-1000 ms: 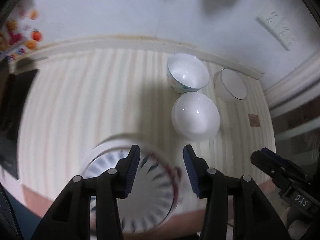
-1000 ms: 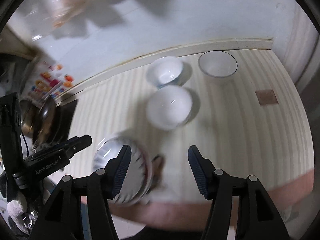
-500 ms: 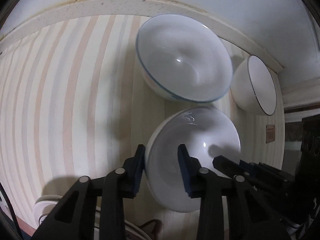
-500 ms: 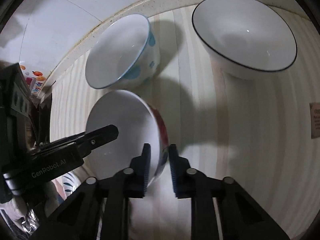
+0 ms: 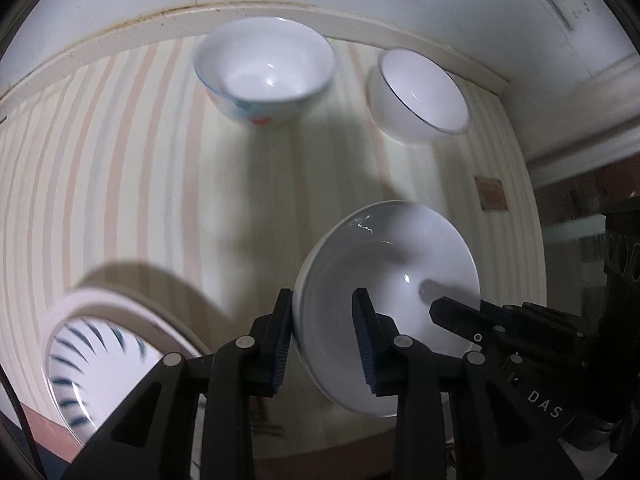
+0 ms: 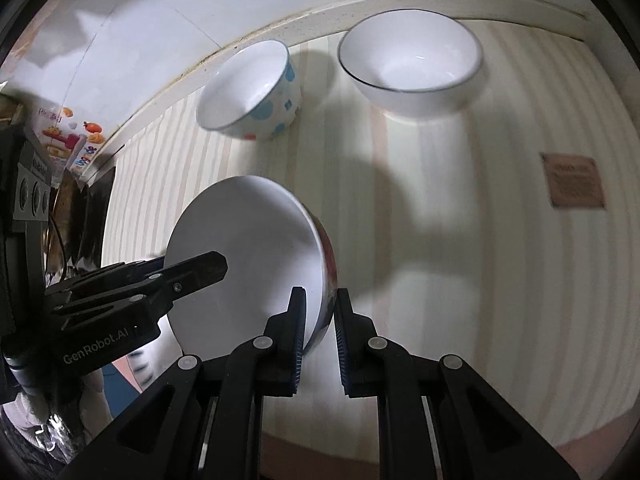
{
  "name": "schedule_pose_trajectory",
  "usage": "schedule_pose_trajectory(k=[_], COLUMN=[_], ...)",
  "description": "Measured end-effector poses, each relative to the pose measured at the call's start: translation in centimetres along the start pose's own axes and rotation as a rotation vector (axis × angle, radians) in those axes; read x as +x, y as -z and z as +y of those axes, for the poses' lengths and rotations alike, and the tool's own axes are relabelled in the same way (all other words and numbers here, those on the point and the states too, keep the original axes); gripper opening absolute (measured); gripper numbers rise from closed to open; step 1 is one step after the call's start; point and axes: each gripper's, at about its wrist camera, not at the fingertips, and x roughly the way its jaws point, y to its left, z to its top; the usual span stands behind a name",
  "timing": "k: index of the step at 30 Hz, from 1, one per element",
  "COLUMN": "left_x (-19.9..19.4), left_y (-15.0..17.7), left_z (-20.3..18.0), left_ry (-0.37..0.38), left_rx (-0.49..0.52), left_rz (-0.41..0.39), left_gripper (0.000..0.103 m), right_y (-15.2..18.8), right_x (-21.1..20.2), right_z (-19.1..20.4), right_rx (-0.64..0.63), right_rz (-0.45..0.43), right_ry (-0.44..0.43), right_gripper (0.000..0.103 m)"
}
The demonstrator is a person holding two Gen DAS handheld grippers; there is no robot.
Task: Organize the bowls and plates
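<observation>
A white bowl with a red-patterned outside is held up off the striped table by both grippers. My left gripper is shut on its left rim. My right gripper is shut on its right rim, and the bowl tilts in that view. A white bowl with blue dots stands at the back. A white bowl with a dark rim stands to its right. A blue-striped plate lies at the near left edge.
The striped tablecloth ends at a pale raised border against the white wall. A small brown label lies on the cloth at the right. Dark clutter and a printed packet sit beyond the table's left end.
Both grippers closed on the plain white bowl's opposite rims half a second ago. Since then they have lifted it off the table and drawn it back toward the near edge, away from the two back bowls.
</observation>
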Motion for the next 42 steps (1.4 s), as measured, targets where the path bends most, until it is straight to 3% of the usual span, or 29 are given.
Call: schedule_pose_trajectory(k=[7, 14, 28, 31, 35, 39, 41, 42], left_x=[1.1, 3.3, 5.8, 4.4, 0.3, -2.6, -2.5, -2.2], left_y=[2.1, 3.0, 3.4, 2.9, 0.6, -4.7, -7.8, -9.2], left_z=[-1.5, -2.9, -4.0, -3.6, -2.3, 0.6, 2.6, 3.4], left_ry=[-0.002, -0.029, -0.055, -0.035, -0.004, 0.001, -0.023, -0.032], left_rx=[0.045, 0.07, 0.107, 0.091, 0.035, -0.045, -0.088, -0.106], left_rz=[0.026, 0.06, 0.116, 0.124, 0.061, -0.031, -0.062, -0.069], left_gripper=[0.027, 0.027, 0.027, 0.028, 0.031, 0.033, 0.033, 0.033], right_y=[3.8, 6.1, 8.1, 7.5, 6.0, 2.0, -0.9, -2.5], right_x=[-1.5, -0.4, 1.0, 1.3, -0.8, -4.5, -5.1, -4.9], right_z=[-1.9, -3.6, -4.1, -4.1, -4.6, -4.1, -3.3, -2.7], right_rx=[0.014, 0.043, 0.049, 0.044, 0.073, 0.093, 0.09, 0.084], right_rz=[-0.004, 0.012, 0.049, 0.09, 0.11, 0.026, -0.022, -0.041], right_ry=[0.021, 0.022, 0.032, 0.032, 0.015, -0.01, -0.051, -0.062], right_gripper=[0.016, 0.016, 0.016, 0.016, 0.017, 0.026, 0.036, 0.036])
